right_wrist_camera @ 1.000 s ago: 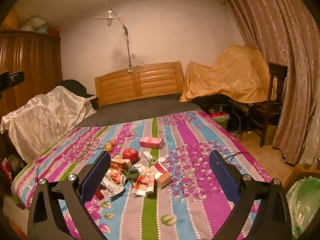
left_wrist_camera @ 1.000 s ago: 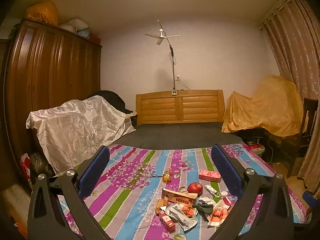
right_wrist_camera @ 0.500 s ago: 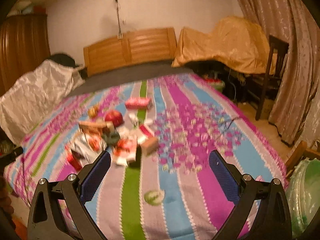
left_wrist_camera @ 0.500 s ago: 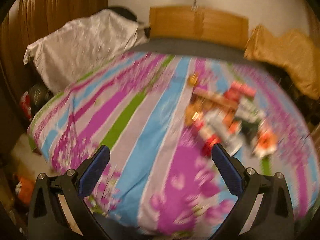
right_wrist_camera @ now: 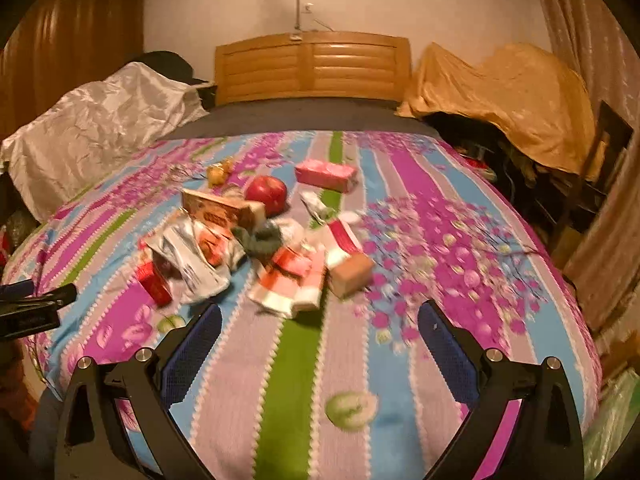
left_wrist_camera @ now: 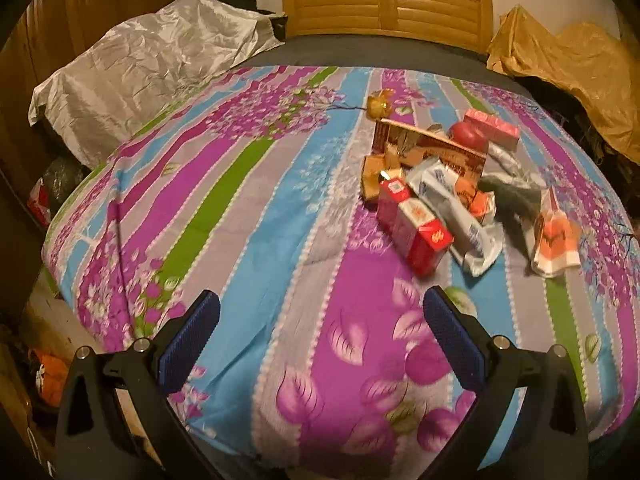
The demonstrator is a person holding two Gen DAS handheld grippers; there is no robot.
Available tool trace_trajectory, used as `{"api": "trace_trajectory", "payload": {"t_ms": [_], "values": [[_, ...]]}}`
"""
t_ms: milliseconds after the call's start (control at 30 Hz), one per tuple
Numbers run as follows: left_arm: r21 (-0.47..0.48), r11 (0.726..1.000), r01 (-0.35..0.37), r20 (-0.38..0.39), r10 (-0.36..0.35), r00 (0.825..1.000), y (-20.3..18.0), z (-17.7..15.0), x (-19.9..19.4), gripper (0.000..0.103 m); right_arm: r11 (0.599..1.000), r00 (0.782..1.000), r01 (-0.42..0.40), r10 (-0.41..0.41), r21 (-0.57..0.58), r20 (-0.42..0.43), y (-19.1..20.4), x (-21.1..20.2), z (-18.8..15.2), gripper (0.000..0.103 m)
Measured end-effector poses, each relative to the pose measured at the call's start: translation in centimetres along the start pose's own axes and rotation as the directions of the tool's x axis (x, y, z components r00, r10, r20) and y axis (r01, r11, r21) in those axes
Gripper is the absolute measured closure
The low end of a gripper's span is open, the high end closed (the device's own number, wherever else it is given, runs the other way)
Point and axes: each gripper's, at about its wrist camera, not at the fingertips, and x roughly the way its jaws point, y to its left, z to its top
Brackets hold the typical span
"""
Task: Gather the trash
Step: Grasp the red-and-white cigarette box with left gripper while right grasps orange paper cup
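A heap of trash lies on the striped floral bedspread (left_wrist_camera: 248,216) (right_wrist_camera: 460,240). It holds red cartons (left_wrist_camera: 416,228) (right_wrist_camera: 154,282), a crumpled silver wrapper (left_wrist_camera: 452,204) (right_wrist_camera: 188,256), a long brown box (left_wrist_camera: 432,148) (right_wrist_camera: 222,210), a red apple (left_wrist_camera: 468,136) (right_wrist_camera: 267,193), a pink box (left_wrist_camera: 492,126) (right_wrist_camera: 326,174), an orange-white packet (left_wrist_camera: 554,240) (right_wrist_camera: 292,284), a tan box (right_wrist_camera: 350,276) and a dark cloth (right_wrist_camera: 260,240). My left gripper (left_wrist_camera: 318,320) stands open, short of the red cartons. My right gripper (right_wrist_camera: 318,330) is open just before the orange-white packet.
A wooden headboard (right_wrist_camera: 312,66) closes the far end of the bed. A silver-sheeted heap (left_wrist_camera: 152,64) lies at the left by a wardrobe (left_wrist_camera: 60,20). A tan-covered pile (right_wrist_camera: 504,92) and a chair (right_wrist_camera: 604,148) stand right. A green bag (right_wrist_camera: 612,420) sits at the lower right.
Both grippers have tilted down and moved closer to the bed, so the trash heap now looms larger in front of them. Both stay open and hold nothing.
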Motion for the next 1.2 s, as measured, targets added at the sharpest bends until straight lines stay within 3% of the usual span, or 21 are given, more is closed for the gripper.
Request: {"api": "trace_trajectory", "payload": {"t_ms": [100, 233, 367, 467, 500, 533, 567, 600, 633, 733, 867, 933, 1033, 1133, 1200], "values": [[-0.006, 1.000, 0.028, -0.013, -0.028, 1.000, -0.2, 0.9, 1.0, 0.005, 0.998, 0.999, -0.042, 0.042, -0.049, -0.006, 1.2, 1.0, 1.0, 0.005], [-0.070, 0.984, 0.163, -0.068, -0.167, 0.984, -1.4, 3.2, 3.0, 0.005, 0.998, 0.998, -0.059, 0.059, -0.001, -0.013, 1.3, 1.3, 1.9, 0.005], [-0.017, 0.983, 0.181, -0.083, -0.182, 0.980, -4.5, 4.3, 5.0, 0.005, 1.000, 0.999, -0.026, 0.027, 0.015, -0.020, 0.5, 0.9, 1.6, 0.005], [0.010, 0.984, 0.178, -0.134, -0.175, 0.976, -6.2, 4.1, 7.3, 0.020, 1.000, 0.999, -0.014, 0.015, 0.014, -0.044, -0.1, 0.9, 0.7, 0.005], [-0.002, 0.982, 0.187, -0.168, -0.184, 0.968, -6.3, 4.0, 8.3, 0.032, 1.000, 0.999, -0.015, 0.016, 0.015, -0.050, -0.2, 0.9, 0.5, 0.005], [-0.030, 0.978, 0.207, -0.214, -0.208, 0.954, -6.3, 3.7, 9.5, 0.052, 1.000, 0.998, -0.019, 0.020, 0.017, -0.057, -0.3, 0.9, 0.3, 0.005], [-0.062, 0.970, 0.235, -0.253, -0.243, 0.937, -6.1, 3.5, 10.6, 0.062, 1.000, 0.998, -0.024, 0.025, 0.019, -0.060, -0.4, 1.0, 0.2, 0.005], [-0.103, 0.961, 0.258, -0.280, -0.277, 0.919, -5.7, 3.2, 11.3, 0.081, 0.999, 0.997, -0.035, 0.036, 0.022, -0.062, -0.4, 1.0, 0.1, 0.006], [-0.151, 0.949, 0.276, -0.283, -0.309, 0.908, -5.0, 2.9, 11.5, 0.080, 0.999, 0.997, -0.043, 0.044, 0.020, -0.060, -0.2, 1.0, 0.1, 0.007], [-0.164, 0.947, 0.275, -0.232, -0.308, 0.923, -3.6, 2.1, 9.7, 0.081, 0.998, 0.996, -0.070, 0.070, -0.005, -0.058, 0.4, 1.3, 0.0, 0.014], [-0.145, 0.955, 0.258, -0.163, -0.280, 0.946, -1.1, 0.3, 5.9, 0.081, 0.991, 0.990, -0.123, 0.119, -0.056, -0.077, 2.0, 2.5, 0.3, 0.030], [-0.131, 0.963, 0.237, -0.131, -0.254, 0.958, 0.4, -0.6, 4.1, 0.081, 0.989, 0.989, -0.131, 0.126, -0.067, -0.072, 2.4, 3.3, 0.6, 0.031], [-0.123, 0.970, 0.208, -0.099, -0.221, 0.970, 2.0, -0.8, 2.3, 0.081, 0.997, 0.995, -0.082, 0.082, 0.009, -0.064, 1.0, 5.0, 1.2, 0.031], [-0.105, 0.976, 0.190, -0.077, -0.199, 0.977, 2.8, -0.3, 1.5, 0.081, 0.996, 0.993, -0.019, 0.029, 0.089, -0.111, -1.2, 8.4, 1.4, 0.031], [-0.087, 0.979, 0.187, -0.062, -0.192, 0.979, 2.8, -0.2, 1.1, 0.081, 0.988, 0.985, -0.026, 0.051, 0.153, -0.163, -2.3, 10.7, 1.3, 0.040]]}}
